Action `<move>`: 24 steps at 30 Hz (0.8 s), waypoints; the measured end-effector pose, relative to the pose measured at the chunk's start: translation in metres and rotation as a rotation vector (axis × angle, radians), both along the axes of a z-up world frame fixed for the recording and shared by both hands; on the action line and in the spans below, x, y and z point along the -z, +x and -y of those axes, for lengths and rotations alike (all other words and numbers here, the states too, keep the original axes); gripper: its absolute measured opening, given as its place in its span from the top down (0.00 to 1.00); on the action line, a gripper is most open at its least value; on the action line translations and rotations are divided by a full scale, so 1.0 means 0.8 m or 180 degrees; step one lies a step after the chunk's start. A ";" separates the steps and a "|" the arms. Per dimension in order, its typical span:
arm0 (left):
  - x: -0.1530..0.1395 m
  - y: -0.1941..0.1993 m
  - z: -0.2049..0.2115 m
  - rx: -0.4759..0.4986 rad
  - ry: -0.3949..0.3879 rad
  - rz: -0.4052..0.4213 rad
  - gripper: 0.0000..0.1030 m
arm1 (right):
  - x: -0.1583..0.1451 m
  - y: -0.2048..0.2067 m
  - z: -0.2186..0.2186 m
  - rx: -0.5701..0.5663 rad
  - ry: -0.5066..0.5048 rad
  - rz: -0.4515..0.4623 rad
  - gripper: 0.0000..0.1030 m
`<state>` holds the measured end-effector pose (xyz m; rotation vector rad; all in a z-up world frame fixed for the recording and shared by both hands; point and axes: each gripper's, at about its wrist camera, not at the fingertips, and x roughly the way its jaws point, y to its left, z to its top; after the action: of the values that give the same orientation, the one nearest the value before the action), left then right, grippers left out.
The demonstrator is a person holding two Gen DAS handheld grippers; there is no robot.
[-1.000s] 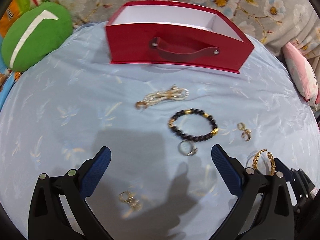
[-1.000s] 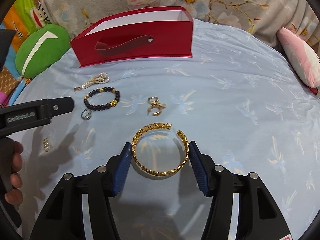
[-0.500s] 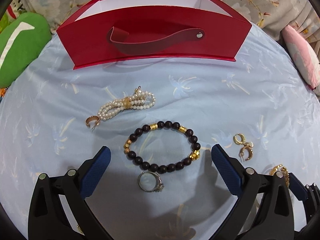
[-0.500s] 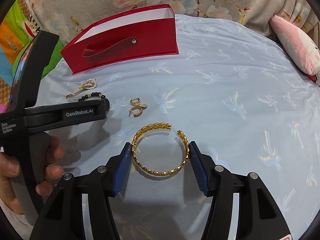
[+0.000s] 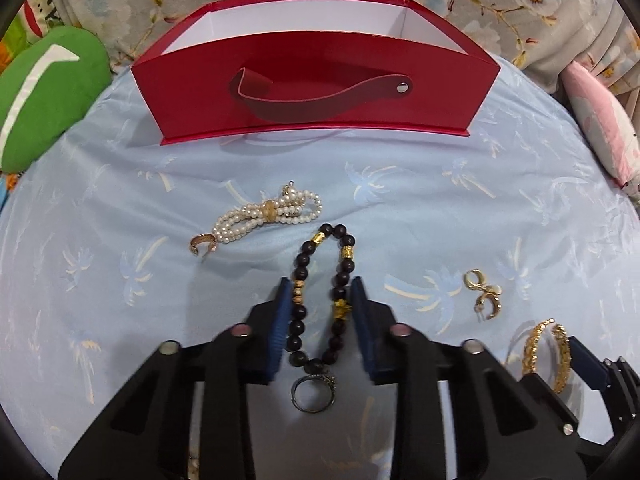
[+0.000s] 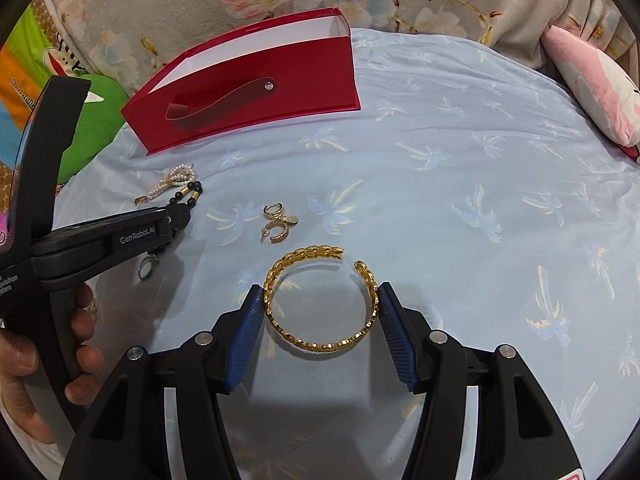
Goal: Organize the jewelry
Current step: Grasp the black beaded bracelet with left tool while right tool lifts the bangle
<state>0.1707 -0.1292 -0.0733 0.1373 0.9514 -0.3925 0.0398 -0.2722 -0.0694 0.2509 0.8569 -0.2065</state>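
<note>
Dark beads of the bracelet (image 5: 320, 300), squeezed long on the blue bedsheet (image 5: 120, 280), sit in the just-closed jaws of the left gripper (image 5: 320, 300), while the right gripper (image 6: 320, 308) grasps the gold bangle (image 6: 320, 300).

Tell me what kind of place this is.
Probably a bedroom, on a bed: a soft blue palm-print sheet, a floral blanket behind, and plush cushions, green and pink, at the edges.
</note>
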 end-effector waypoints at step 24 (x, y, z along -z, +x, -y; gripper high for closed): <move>-0.014 0.000 -0.036 0.0038 -0.0318 -0.0244 0.98 | -0.024 0.000 -0.005 -0.0053 0.0030 0.0132 0.45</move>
<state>0.1703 -0.1001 -0.0622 0.0370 1.0047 -0.4581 0.0398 -0.2679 -0.0501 0.2560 0.8187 -0.1813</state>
